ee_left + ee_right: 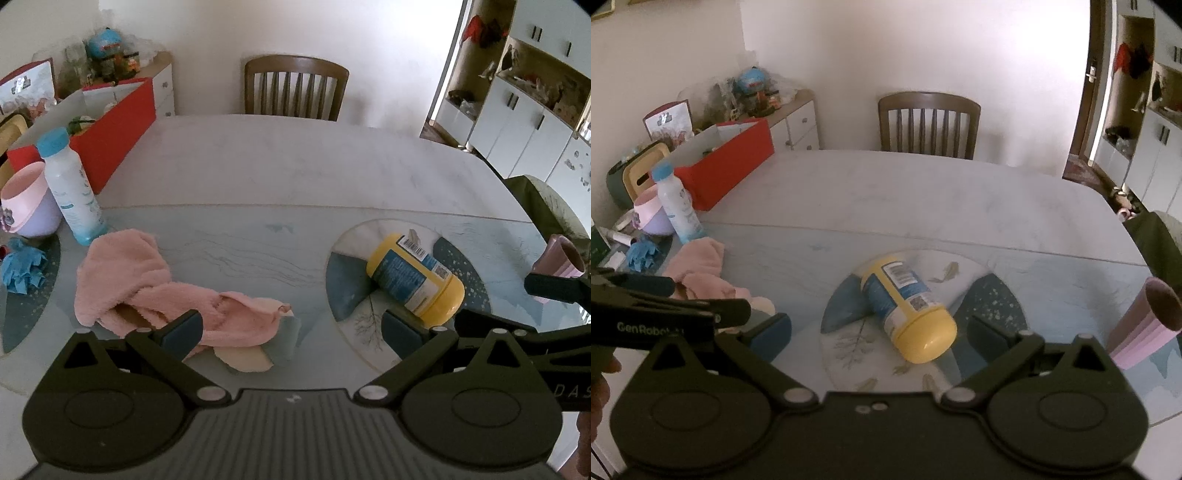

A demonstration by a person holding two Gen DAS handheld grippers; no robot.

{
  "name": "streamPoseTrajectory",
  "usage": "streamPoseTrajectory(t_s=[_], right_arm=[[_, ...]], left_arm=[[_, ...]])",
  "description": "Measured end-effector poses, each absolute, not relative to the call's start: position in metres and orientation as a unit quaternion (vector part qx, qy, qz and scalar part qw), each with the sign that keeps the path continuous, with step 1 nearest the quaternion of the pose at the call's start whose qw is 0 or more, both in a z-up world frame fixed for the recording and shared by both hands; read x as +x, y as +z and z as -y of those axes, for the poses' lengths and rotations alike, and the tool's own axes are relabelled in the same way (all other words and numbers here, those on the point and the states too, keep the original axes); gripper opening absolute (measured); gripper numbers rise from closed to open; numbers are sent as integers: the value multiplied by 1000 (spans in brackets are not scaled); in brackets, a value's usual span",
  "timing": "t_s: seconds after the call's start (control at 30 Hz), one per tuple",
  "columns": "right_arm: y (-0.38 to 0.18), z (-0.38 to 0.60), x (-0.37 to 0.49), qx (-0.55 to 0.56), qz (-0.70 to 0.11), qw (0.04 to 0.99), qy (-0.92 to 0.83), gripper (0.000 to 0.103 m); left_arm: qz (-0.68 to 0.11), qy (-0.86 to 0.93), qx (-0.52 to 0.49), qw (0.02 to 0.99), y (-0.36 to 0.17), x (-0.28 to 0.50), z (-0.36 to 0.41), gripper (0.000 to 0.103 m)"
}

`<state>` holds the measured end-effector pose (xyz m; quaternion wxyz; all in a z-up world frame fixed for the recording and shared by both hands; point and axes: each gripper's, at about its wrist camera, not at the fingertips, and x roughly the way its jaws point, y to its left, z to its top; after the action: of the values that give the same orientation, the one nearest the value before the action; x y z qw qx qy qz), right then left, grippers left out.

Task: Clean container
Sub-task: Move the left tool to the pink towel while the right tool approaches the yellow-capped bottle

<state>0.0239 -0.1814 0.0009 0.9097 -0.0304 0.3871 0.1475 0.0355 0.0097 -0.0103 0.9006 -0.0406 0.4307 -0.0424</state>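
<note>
A yellow container (415,277) with a blue label lies on its side on a round placemat (373,325). In the right wrist view the yellow container (907,304) sits between and just beyond my open right gripper (882,338), lid end nearest. A crumpled pink towel (147,291) lies on the table to its left. My left gripper (293,330) is open, its left pad (183,328) over the towel's edge, its right pad near the container. The left gripper (639,291) also shows at the left of the right wrist view, above the pink towel (701,273).
A white bottle (72,188) with a blue cap, a pink-and-lilac bowl (29,206) and a red box (114,129) stand at the left. A pink cup (1145,321) is at the right. A wooden chair (295,88) stands behind the table (280,166). Blue scraps (22,267) lie far left.
</note>
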Motion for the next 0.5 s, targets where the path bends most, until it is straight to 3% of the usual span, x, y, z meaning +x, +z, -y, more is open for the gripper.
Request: streamPoseTrajectory(t_s=[0.5], right_arm=[[-37, 176, 82, -99, -396, 899, 162, 99]], left_arm=[[-449, 18, -54, 892, -34, 86, -61, 103]])
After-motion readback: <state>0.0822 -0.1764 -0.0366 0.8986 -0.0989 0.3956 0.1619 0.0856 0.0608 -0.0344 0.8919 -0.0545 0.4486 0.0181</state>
